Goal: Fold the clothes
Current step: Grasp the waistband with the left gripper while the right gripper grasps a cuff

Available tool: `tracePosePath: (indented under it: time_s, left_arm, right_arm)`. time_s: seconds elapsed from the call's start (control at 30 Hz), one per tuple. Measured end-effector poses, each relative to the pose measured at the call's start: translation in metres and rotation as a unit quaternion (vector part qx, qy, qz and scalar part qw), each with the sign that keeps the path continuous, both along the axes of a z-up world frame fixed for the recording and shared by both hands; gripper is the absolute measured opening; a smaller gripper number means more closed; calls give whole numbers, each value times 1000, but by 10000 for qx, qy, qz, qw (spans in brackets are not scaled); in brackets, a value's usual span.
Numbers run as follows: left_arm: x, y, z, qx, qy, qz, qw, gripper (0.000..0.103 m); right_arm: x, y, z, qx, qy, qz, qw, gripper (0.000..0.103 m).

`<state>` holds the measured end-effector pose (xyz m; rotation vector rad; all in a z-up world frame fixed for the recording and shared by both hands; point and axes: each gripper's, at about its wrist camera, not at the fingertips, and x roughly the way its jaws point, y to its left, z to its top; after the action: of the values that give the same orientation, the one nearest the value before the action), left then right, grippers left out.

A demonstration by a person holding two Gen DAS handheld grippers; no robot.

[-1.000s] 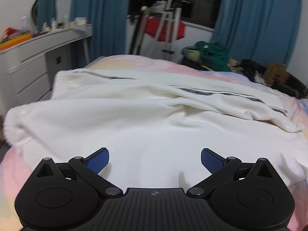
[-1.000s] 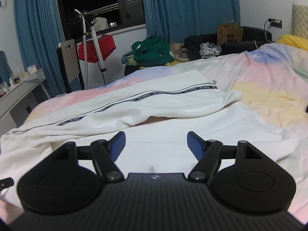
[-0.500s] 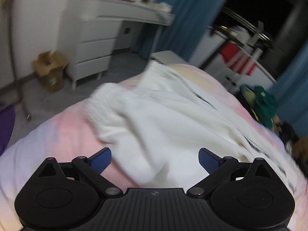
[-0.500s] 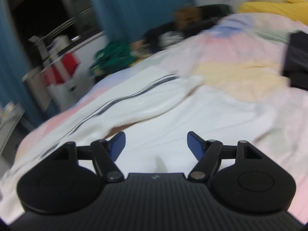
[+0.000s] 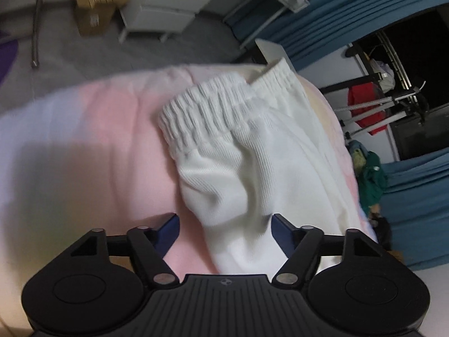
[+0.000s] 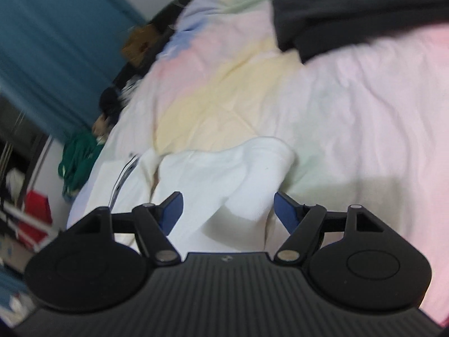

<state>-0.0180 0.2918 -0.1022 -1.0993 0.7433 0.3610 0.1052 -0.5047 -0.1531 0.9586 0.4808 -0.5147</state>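
Over the bed, left hand-held gripper gapes around the white trousers' waistband end, right hand-held gripper equally wide around their far corner; thick bunched fabric may slip, skewing the fold.

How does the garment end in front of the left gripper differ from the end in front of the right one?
The end by the left gripper is a ribbed elastic band, gathered and bunched; the end by the right gripper is a smooth rounded fold with no ribbing visible. The band lies on pink bedding, the fold on pale green and yellow. Both are white, and both grippers are open.
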Motion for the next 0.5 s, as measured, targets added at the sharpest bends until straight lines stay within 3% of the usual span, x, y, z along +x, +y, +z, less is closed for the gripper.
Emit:
tracePosePath:
  time_s: [0.07, 0.23, 0.37, 0.4, 0.5]
  left_arm:
    - [4, 1, -7, -287, -155, -169, 9993, 64]
    - [11, -3, -23, -918, -463, -485, 9935, 61]
    - [11, -2, -33, -1102, -422, -397, 9922, 57]
    - [10, -2, -35, -1152, -429, -367, 9917, 56]
    - [11, -2, -40, -1143, -398, -245, 9923, 45]
  right_arm:
    - [0, -15, -11, 277, -49, -212, 9994, 74]
    - [-1, -52, -38, 968, -171, -742, 9924, 73]
    - [13, -55, -41, 772, -81, -544, 9955, 64]
    - [17, -55, -41, 708, -54, -482, 9963, 56]
    - [24, -51, -38, 417, 160, -339, 9984, 17]
